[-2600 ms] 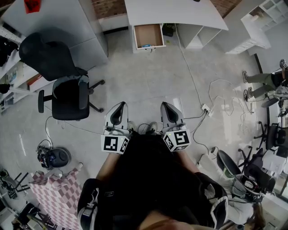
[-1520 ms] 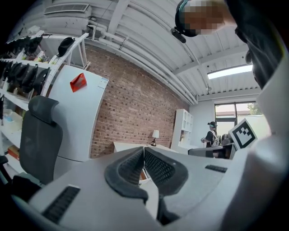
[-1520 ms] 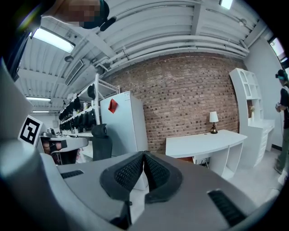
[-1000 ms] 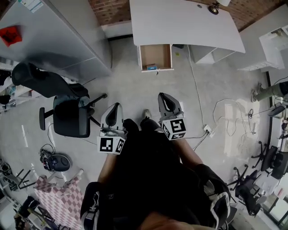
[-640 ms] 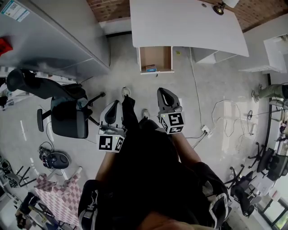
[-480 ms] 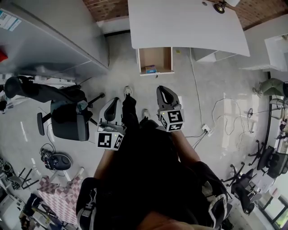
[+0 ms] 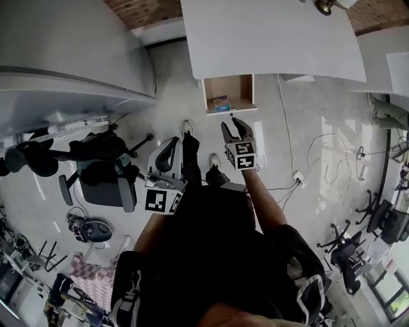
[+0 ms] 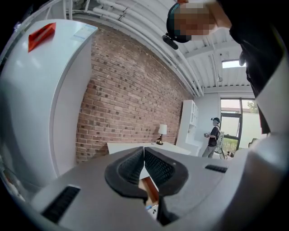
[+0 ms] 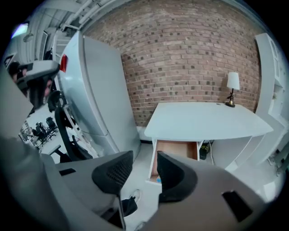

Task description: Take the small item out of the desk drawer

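A small blue item (image 7: pixel 222 103) is seen lying in the open drawer (image 7: pixel 240 88), close to its near front and towards its left. The drawer is pulled out from under the white desk (image 7: pixel 268 32). The right gripper (image 7: pixel 234 125) is held out over the floor, just short of the drawer front. Its jaws are opening and nothing is caught between them. The left gripper (image 7: pixel 171 144) is kept nearer and to the left, jaws pressed together on nothing. A black office chair (image 7: pixel 102 185) is seen farther left, and a brick wall (image 7: pixel 140 9) beyond the desk.
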Tool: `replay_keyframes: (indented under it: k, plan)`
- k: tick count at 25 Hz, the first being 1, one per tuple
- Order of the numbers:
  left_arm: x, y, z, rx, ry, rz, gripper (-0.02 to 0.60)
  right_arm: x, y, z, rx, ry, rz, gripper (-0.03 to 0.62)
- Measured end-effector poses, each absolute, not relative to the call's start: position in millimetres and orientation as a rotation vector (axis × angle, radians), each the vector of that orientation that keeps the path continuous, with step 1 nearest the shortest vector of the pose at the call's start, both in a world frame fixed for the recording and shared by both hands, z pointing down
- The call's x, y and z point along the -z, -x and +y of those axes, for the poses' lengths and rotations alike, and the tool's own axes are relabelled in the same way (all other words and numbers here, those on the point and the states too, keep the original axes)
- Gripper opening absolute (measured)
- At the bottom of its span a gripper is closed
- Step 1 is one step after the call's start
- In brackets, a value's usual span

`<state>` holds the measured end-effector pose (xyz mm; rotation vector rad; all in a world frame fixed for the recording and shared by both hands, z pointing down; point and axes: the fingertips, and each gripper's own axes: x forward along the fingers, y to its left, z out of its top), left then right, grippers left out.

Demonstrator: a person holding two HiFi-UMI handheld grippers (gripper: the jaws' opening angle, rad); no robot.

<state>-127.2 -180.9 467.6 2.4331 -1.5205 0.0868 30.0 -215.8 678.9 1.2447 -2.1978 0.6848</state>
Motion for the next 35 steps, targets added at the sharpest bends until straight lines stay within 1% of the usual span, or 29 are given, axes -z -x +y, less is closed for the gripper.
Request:
replay_keyframes:
  k: [2,5,8,10,13,18,22,27,35]
  plan:
    - [-475.1,130.6,-193.3,-0.108,-2.421,-1.505,0.01,-715.5,-28.1,-228.1,-0.722,-1.219,-2.137,0.203]
    - [-488.7,134.8,-210.3,-0.125,-2.404,-1.477,0.01,-774.1,-26.7,-241.3,-0.807,-1.16,-2.038,0.238]
    - [-498.2,138.6,-224.3,-0.135,-2.404,-1.46,0.009,-824.4,-26.7,-250.9,-0.903,-1.13,-1.964,0.296]
    - [-505.3,142.2,-233.5,-0.142,-2.397,-1.456,0.011,-851.5,-33.2,-261.7,-0.913,-1.174,-1.918,0.315]
    - [-521.1,148.1,-246.9,-0.155,-2.374,-1.447,0.009,-891.1,-42.5,-274.5,-0.934,-1.218,-1.842,0.333]
    - [-546.6,152.9,-264.2,-0.237,-2.392,-1.407,0.01,-953.5,-46.0,-283.0,-0.99,-1.173,-1.747,0.351]
    - [-566.3,154.2,-277.6,-0.248,-2.373,-1.389,0.009,-997.9,-54.9,-284.2,-0.994,-1.148,-1.653,0.369]
    - [-581.8,156.8,-290.3,-0.239,-2.344,-1.386,0.009,-1027.4,-49.5,-287.9,-1.007,-1.101,-1.618,0.379]
    - [-589.2,164.1,-299.4,-0.213,-2.294,-1.413,0.011,-1047.2,-64.5,-296.4,-0.991,-1.1,-1.513,0.38]
